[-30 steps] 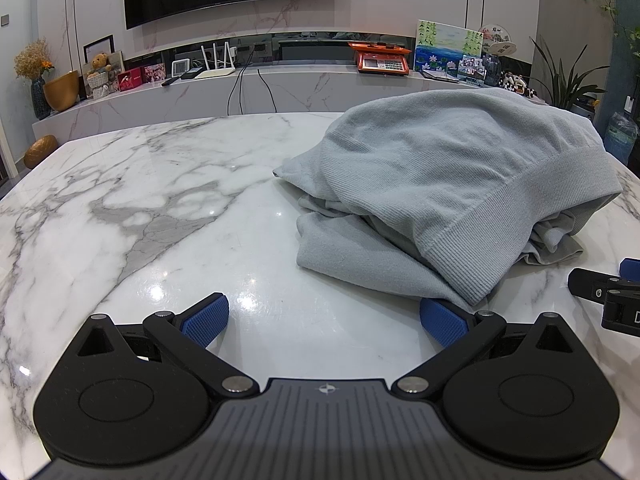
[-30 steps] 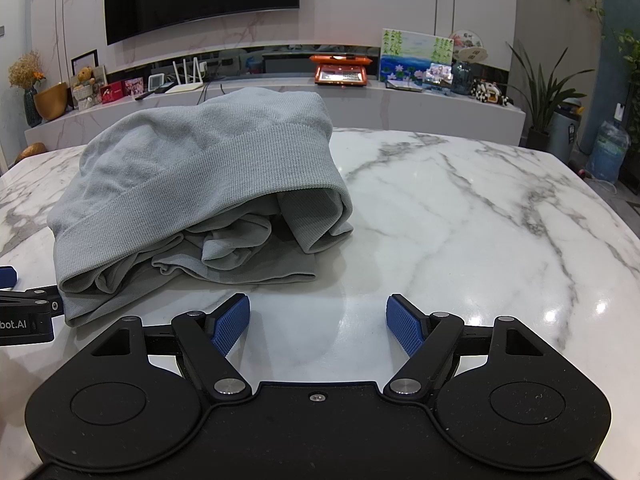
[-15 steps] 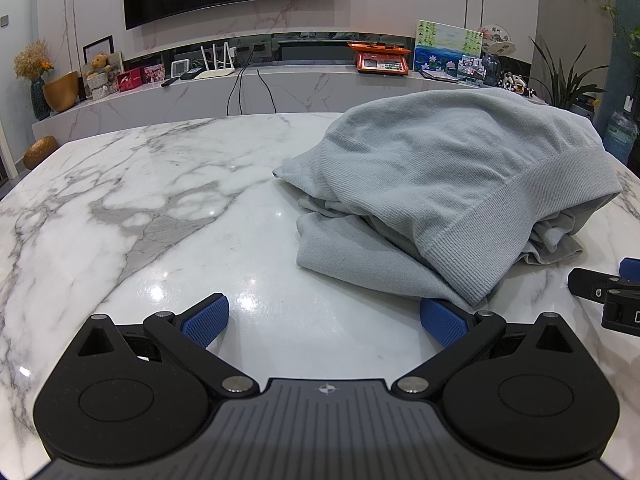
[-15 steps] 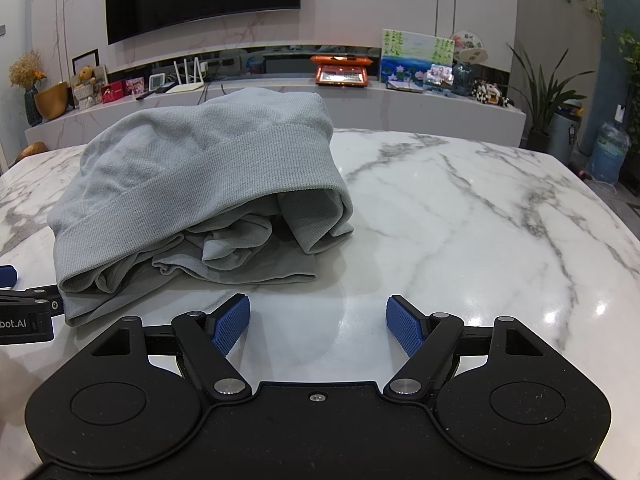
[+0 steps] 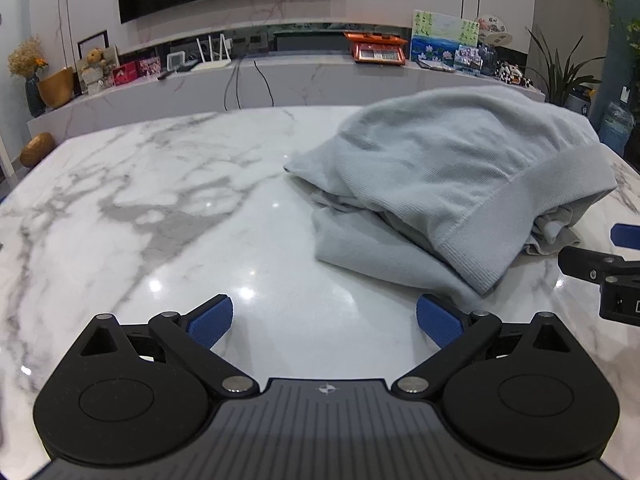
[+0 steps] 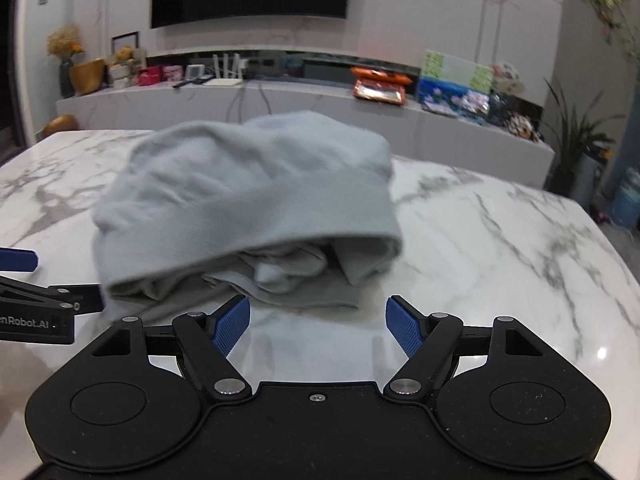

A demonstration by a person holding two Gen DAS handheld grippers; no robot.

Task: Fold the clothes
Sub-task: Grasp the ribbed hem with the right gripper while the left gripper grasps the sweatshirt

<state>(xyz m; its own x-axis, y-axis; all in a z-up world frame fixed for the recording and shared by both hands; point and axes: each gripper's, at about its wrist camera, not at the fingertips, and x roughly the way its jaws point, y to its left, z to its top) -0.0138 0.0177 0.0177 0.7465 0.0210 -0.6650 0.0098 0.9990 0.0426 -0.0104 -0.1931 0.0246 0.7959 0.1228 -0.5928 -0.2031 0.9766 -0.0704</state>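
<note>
Sweater (image 6: pixel 248 200) blurring in right view; its lower folds hiding under the top layer; right gripper (image 5: pixel 616 268) running off left view's edge.

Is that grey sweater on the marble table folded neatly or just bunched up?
Bunched up. The grey sweater lies in a rumpled heap, its ribbed hem draped over loose crumpled folds underneath.

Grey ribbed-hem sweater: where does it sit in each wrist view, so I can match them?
Left wrist view: the crumpled grey ribbed-hem sweater lies right of centre on the marble table.
Right wrist view: the sweater is centre-left.
Shared landmark: the orange scale on the back counter.
</note>
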